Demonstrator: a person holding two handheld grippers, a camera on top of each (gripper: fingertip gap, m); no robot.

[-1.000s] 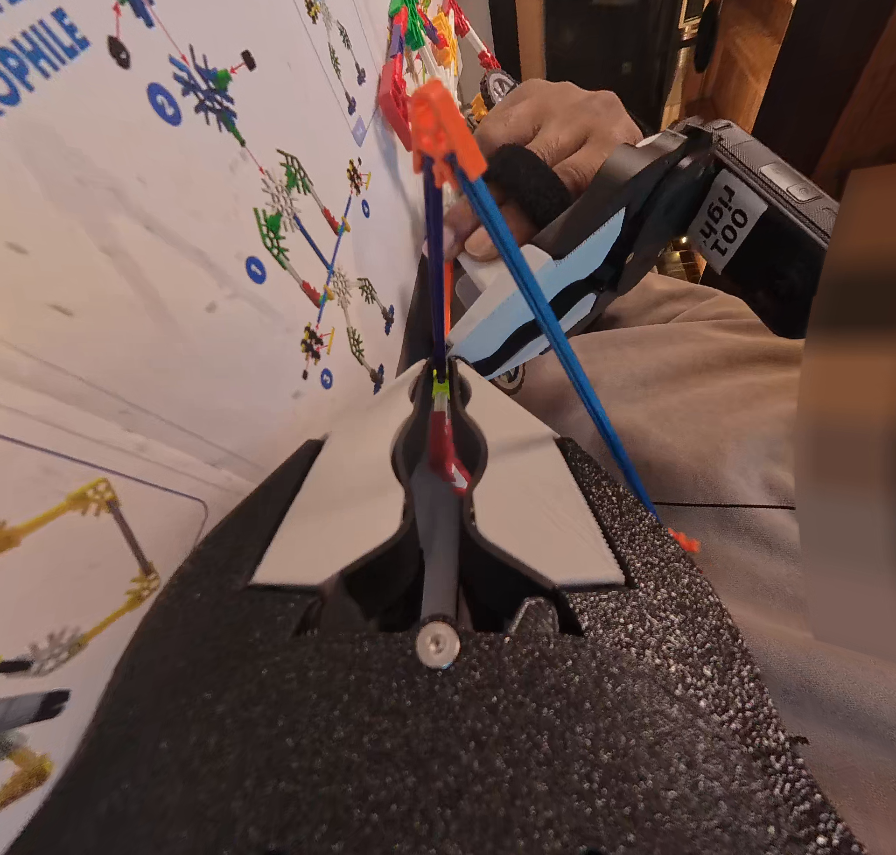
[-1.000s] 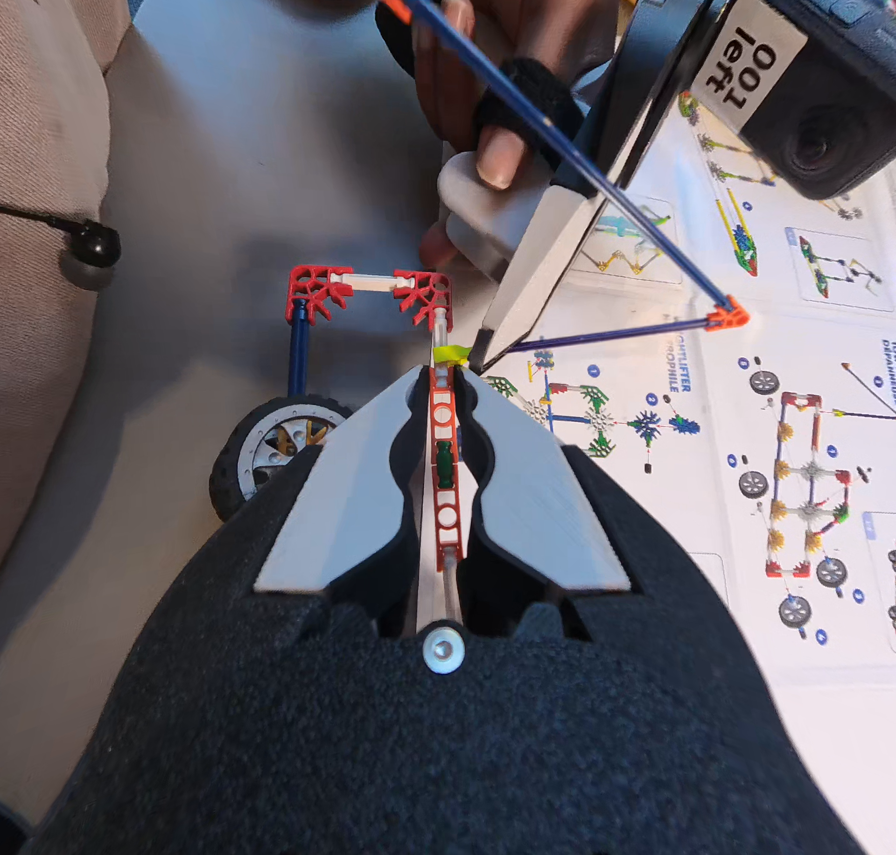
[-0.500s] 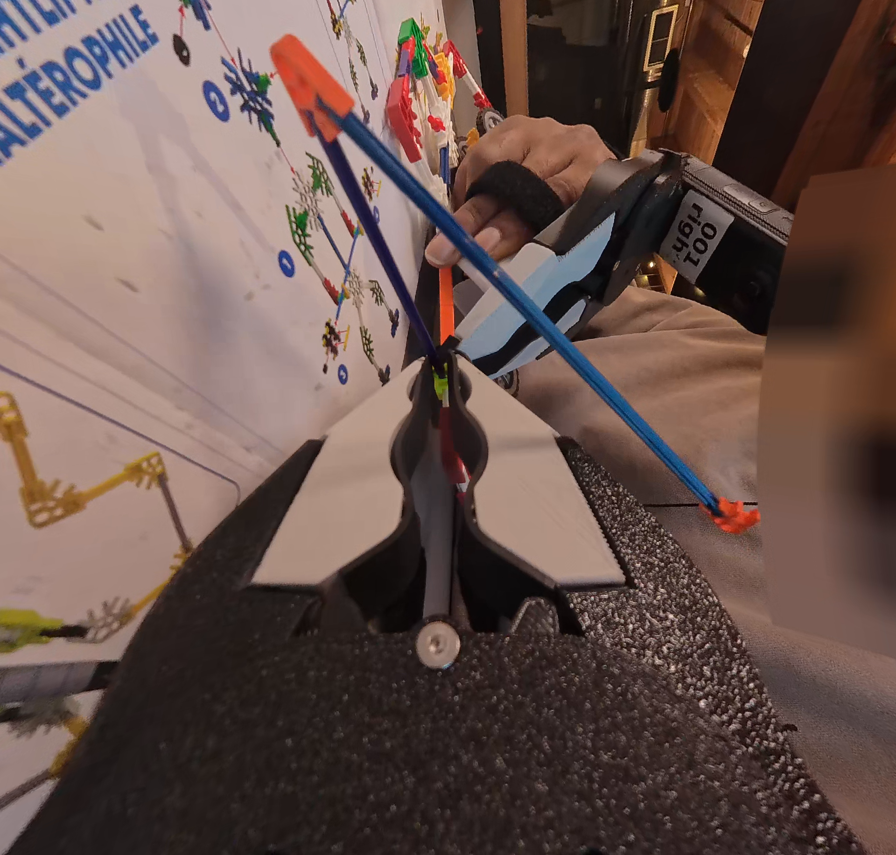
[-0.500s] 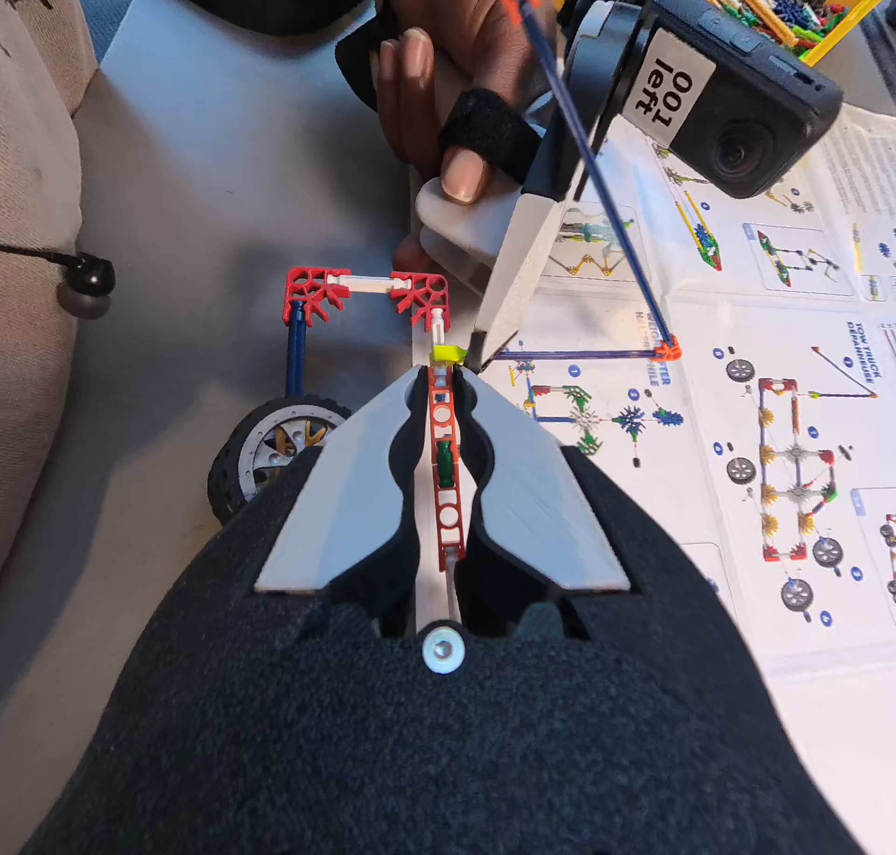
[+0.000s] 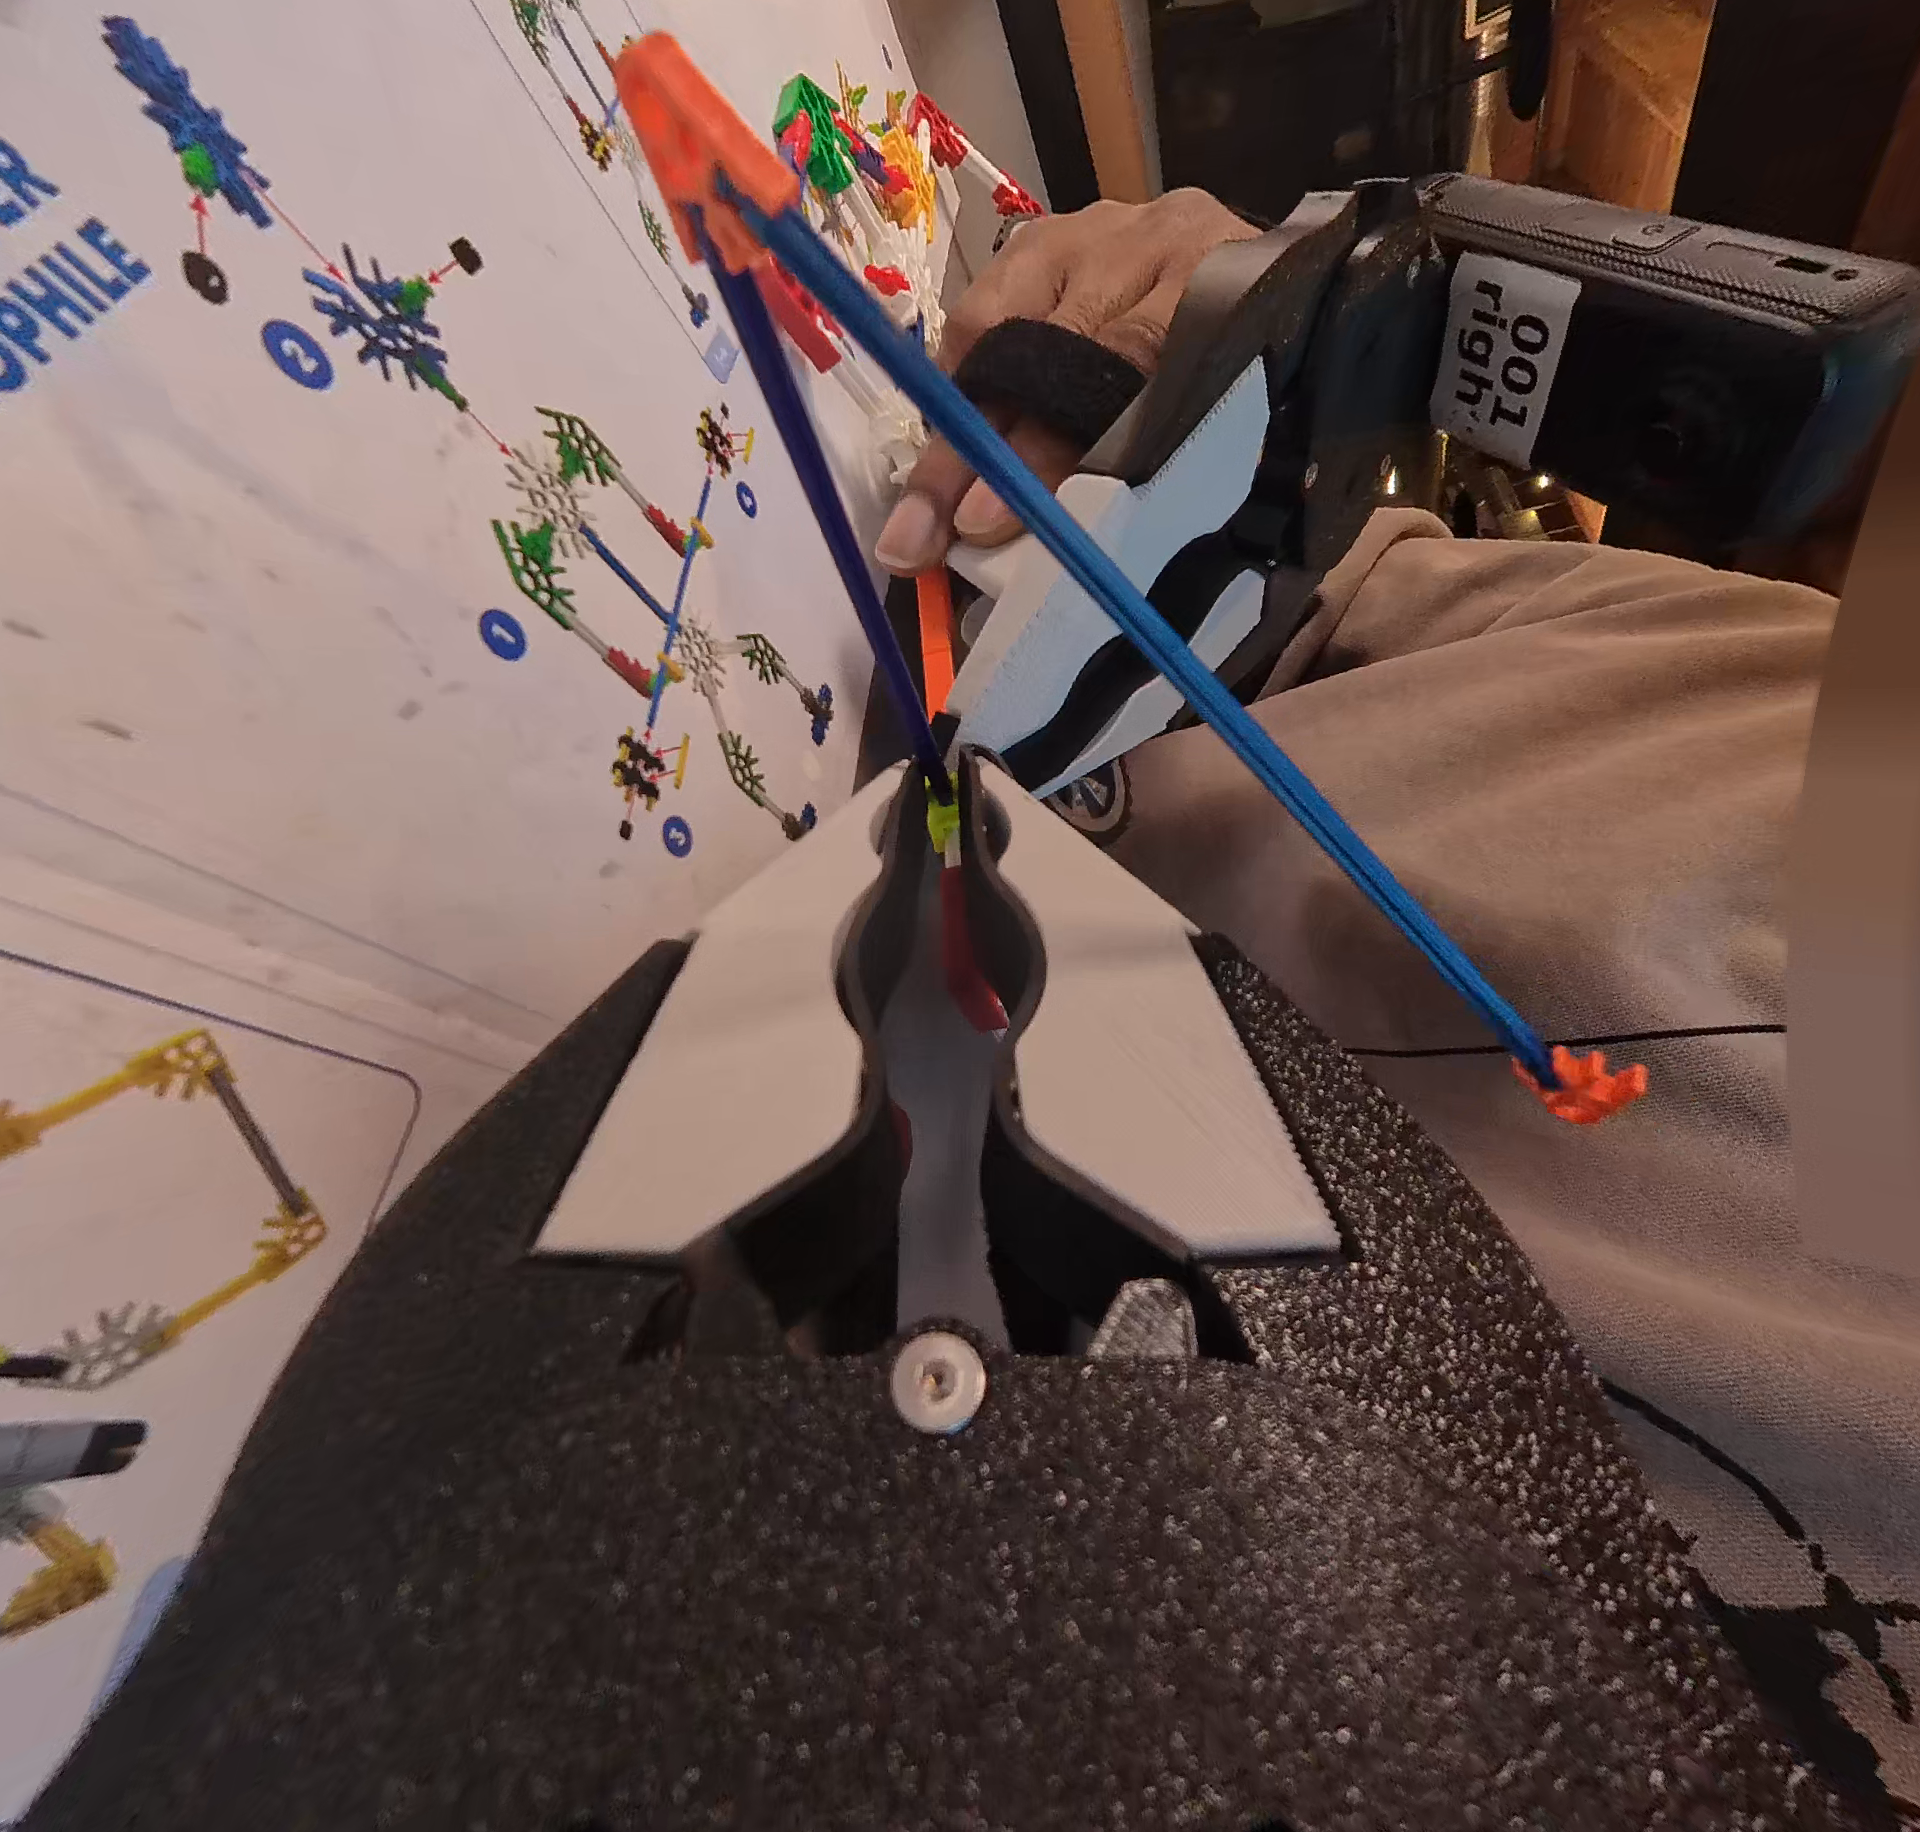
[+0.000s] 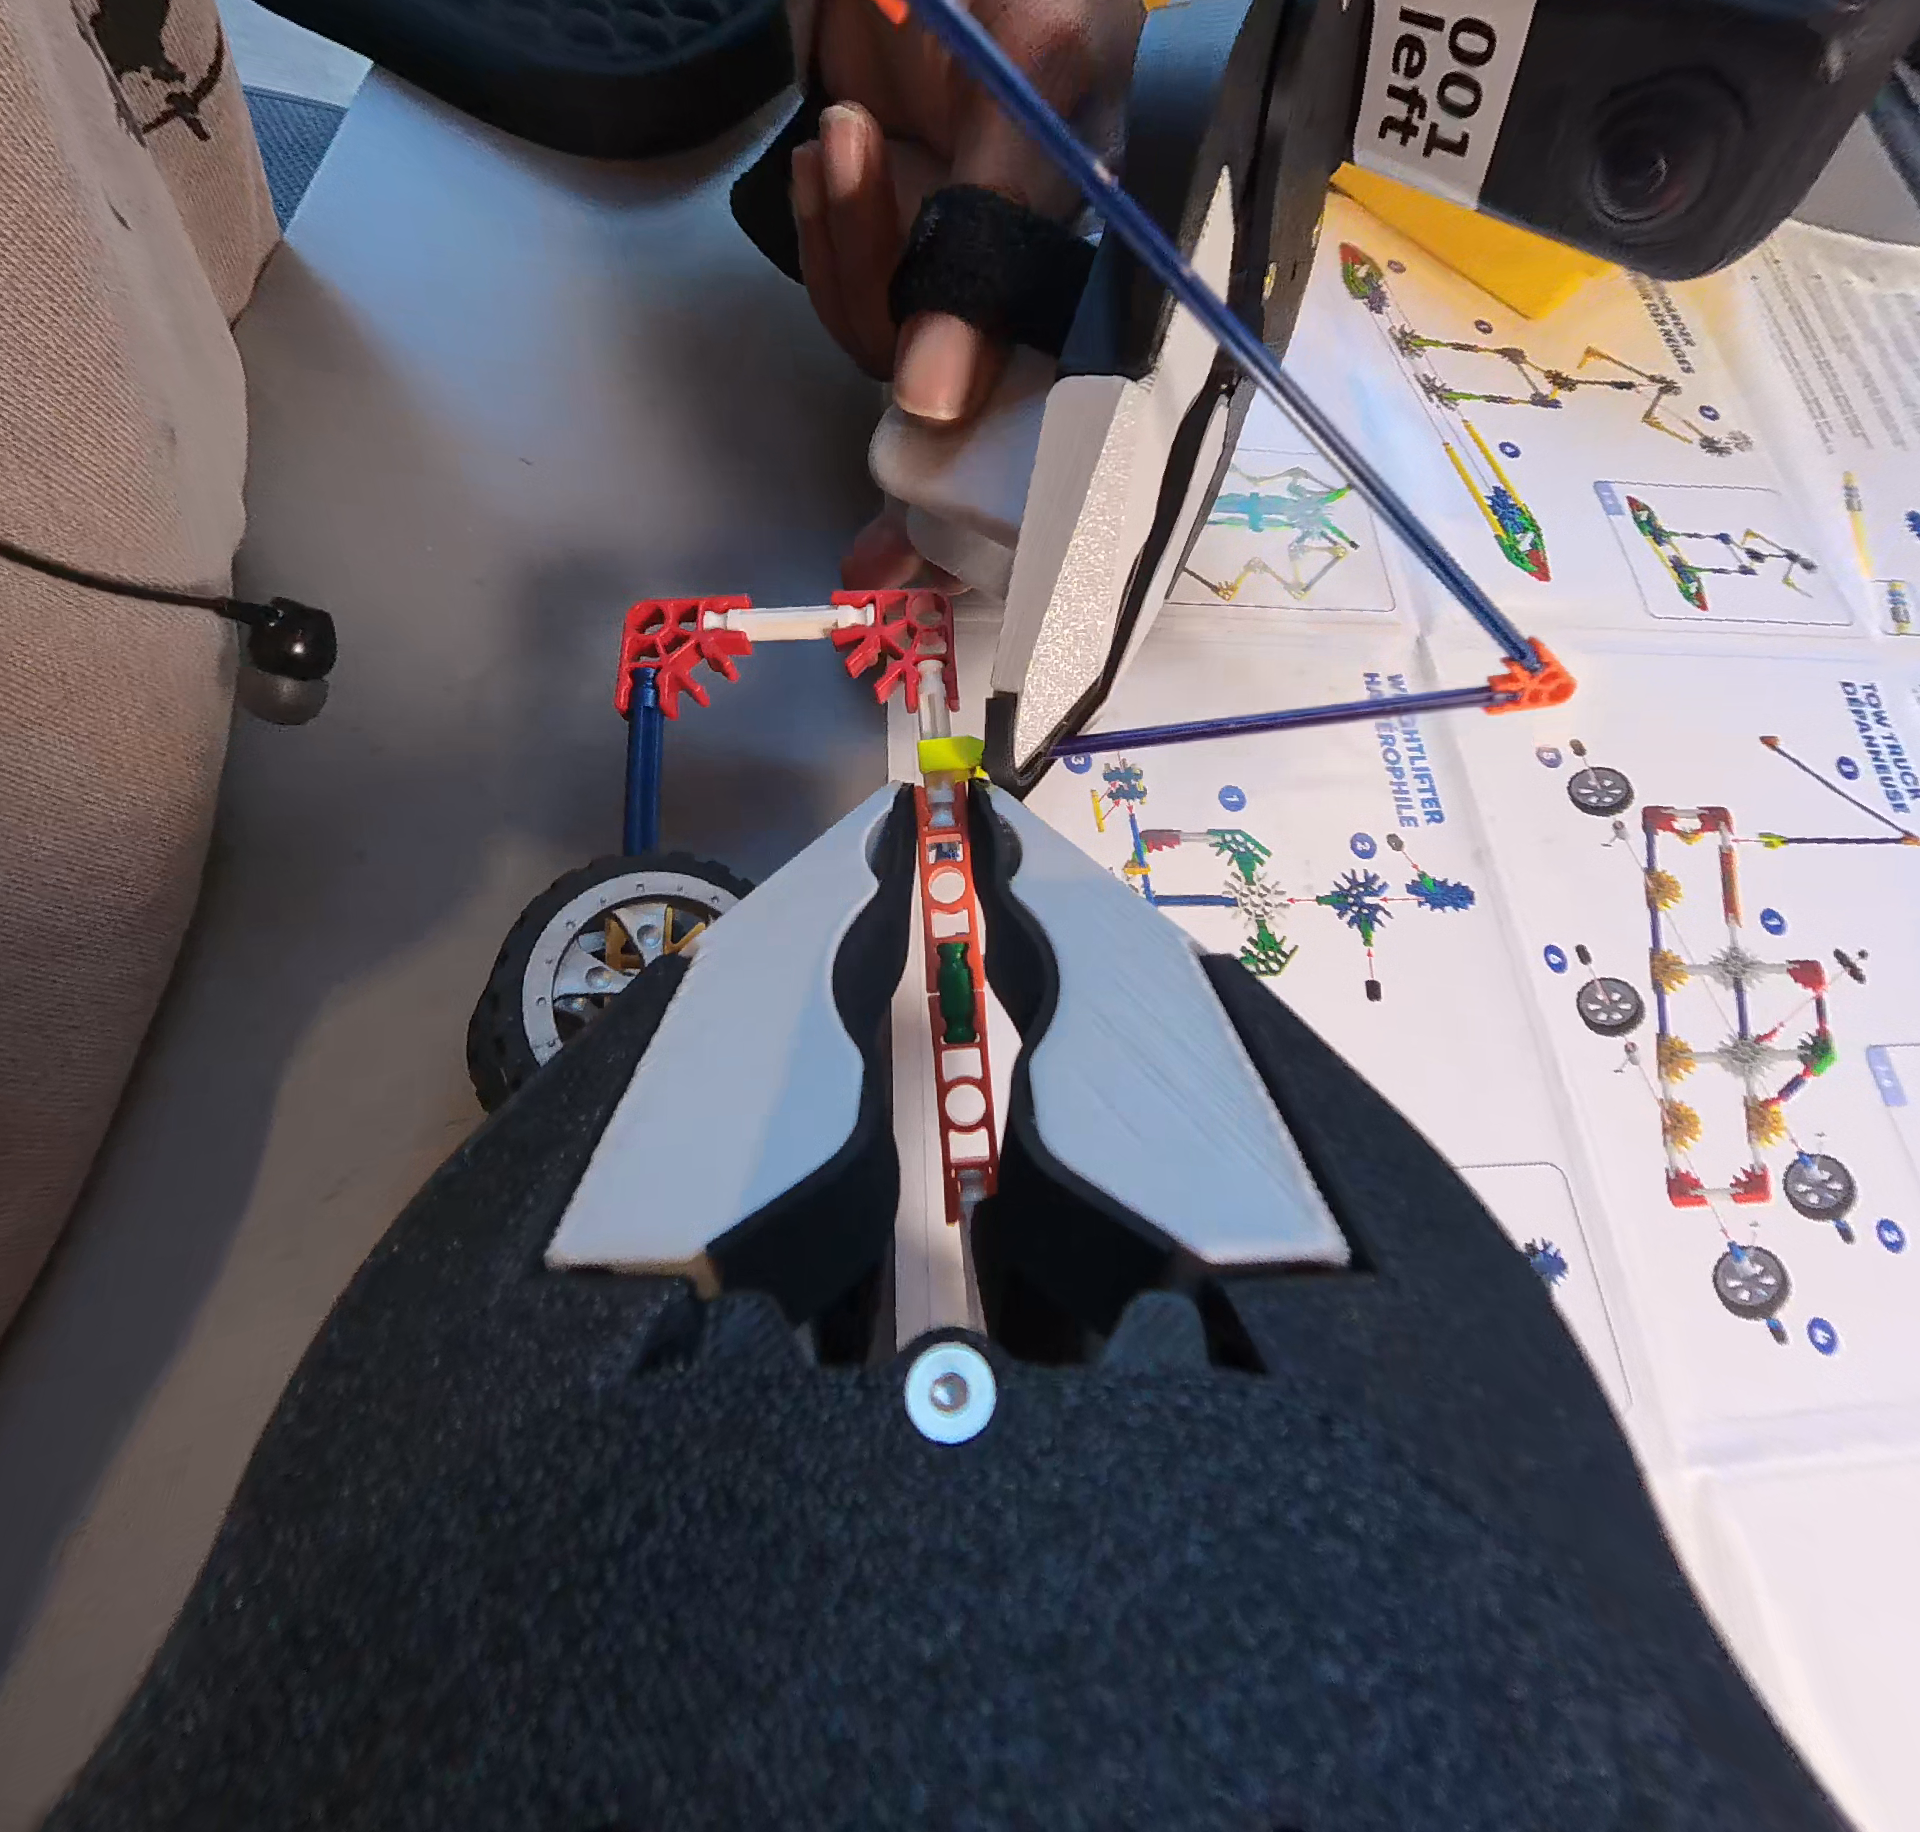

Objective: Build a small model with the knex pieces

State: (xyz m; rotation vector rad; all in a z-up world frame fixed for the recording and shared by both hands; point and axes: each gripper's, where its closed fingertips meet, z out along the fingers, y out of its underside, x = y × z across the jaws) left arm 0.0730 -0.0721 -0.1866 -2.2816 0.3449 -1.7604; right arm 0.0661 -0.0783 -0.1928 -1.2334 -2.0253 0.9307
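Instruction sheet [image 6: 1558, 1315] spread under a half-built wheeled frame [image 6: 665, 743]. Right gripper [image 6: 948, 795] clamps the frame's red strut [image 6: 961, 1003]; left gripper [image 5: 943, 774] pinches a blue rod [image 5: 810, 473] at the small yellow connector [image 6: 948, 752]. Rod meets connector; whether seated, cannot tell.

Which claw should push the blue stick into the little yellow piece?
Probably the left claw: it is shut on the blue rod right beside the yellow connector. The right claw is shut on the red frame, holding it.
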